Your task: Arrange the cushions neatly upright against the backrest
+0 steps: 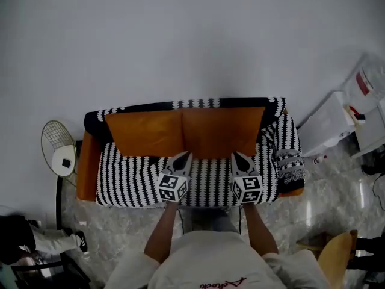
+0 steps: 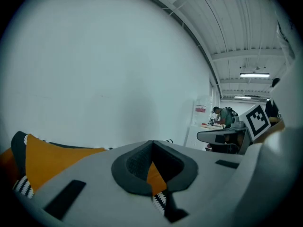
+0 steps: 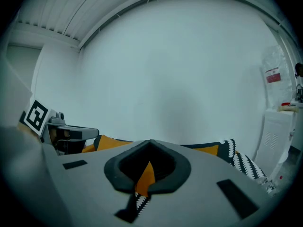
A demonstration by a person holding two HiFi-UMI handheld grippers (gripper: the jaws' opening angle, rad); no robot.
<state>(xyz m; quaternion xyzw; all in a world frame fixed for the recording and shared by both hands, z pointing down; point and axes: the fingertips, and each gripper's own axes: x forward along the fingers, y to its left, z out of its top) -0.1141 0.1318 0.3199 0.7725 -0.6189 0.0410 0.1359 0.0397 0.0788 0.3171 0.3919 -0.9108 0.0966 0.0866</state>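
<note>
Left cushion (image 1: 144,132) and right cushion (image 1: 224,131) upright against backrest (image 1: 144,108); left hand-held gripper (image 1: 184,155) and right hand-held gripper (image 1: 237,155) closed, apparently empty, so looks basically done.

Even soft daylight, ceiling strip lamps (image 2: 254,74) glowing; fisheye bending, dark vignetted corners

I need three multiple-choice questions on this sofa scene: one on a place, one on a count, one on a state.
1. In the head view, the wire stand is: A) beside the sofa, at its left end; B) on its seat; C) on a desk.
2. Orange cushions against the backrest: A) one; B) two; C) four.
3. The left gripper has its jaws: A) wide apart; B) on a cup; C) together.
Key: A, it stands by that end; B, two lean side by side; C, the tips meet.
</note>
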